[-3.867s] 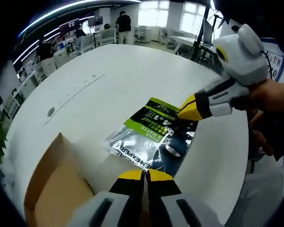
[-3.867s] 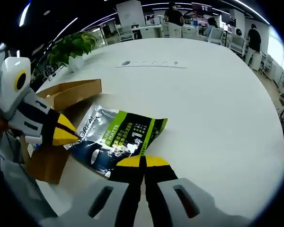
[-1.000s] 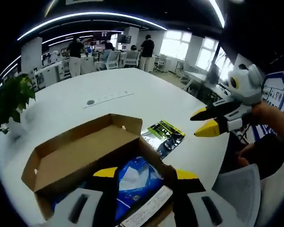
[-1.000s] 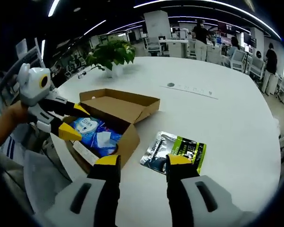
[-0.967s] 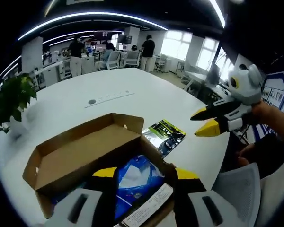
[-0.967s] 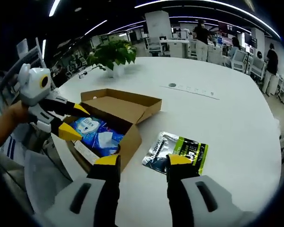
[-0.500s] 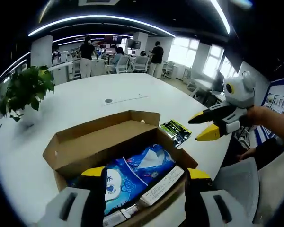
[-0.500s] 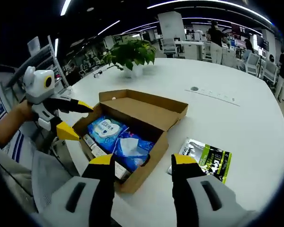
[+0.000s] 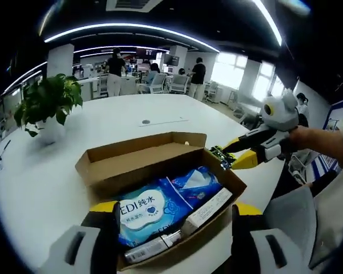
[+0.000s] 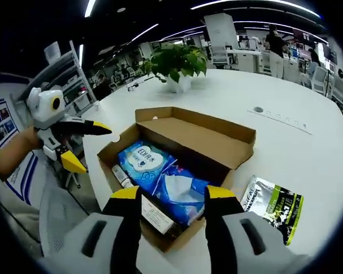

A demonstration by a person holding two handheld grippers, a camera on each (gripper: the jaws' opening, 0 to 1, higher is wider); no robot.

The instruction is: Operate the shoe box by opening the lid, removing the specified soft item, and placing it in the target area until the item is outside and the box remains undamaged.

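Plant [image 9: 47, 101] nearer — white table [image 9: 74, 142], office

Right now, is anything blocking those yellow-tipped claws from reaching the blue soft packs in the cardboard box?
Nothing visible does. The shoe box lies with its lid folded back, so the blue soft packs are exposed on top. The right gripper and the left gripper are both open, near the box's front edge.

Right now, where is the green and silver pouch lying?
In the right gripper view, the pouch lies flat on the white table, lower right, just outside the open cardboard box.
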